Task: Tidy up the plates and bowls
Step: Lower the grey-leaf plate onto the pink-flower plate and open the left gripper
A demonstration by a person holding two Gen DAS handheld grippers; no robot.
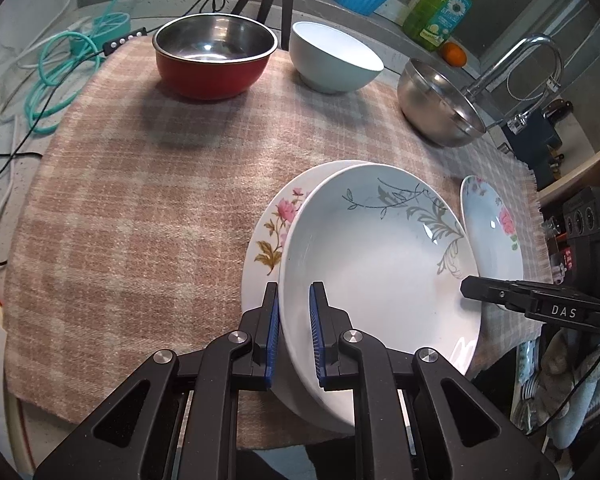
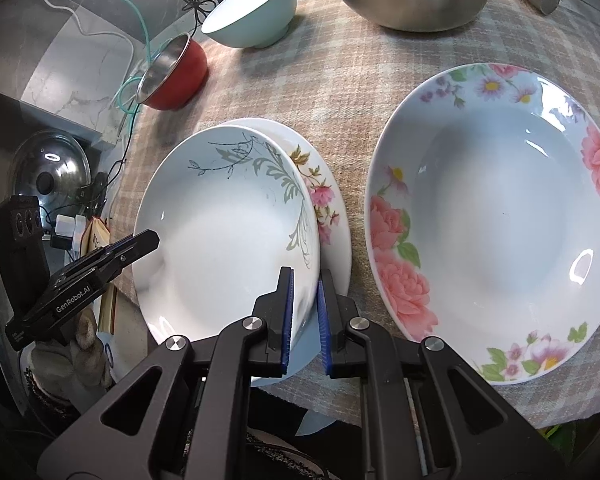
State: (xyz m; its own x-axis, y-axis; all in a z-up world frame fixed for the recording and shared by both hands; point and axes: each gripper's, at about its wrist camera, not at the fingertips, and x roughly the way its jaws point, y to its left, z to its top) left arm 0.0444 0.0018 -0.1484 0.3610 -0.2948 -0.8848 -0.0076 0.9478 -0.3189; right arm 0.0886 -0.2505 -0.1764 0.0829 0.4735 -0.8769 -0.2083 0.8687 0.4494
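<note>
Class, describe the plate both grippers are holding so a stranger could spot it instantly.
On the checked cloth, find the two stacked plates. It is the top plate, gripped at opposite rims. Only it has a grey leaf sprig; the plate beneath and the separate plate show pink flowers.

Left hand-held gripper: blue-padded fingers straddling the near rim of a grey-leaf plate, one pad on either side of the rim, apparently clamped. Right hand-held gripper: same plate gripped at the opposite rim, blue pads on either side of its edge, narrow gap. Each seen entering the other's view from the side, fingertips reaching the plate's edge.
</note>
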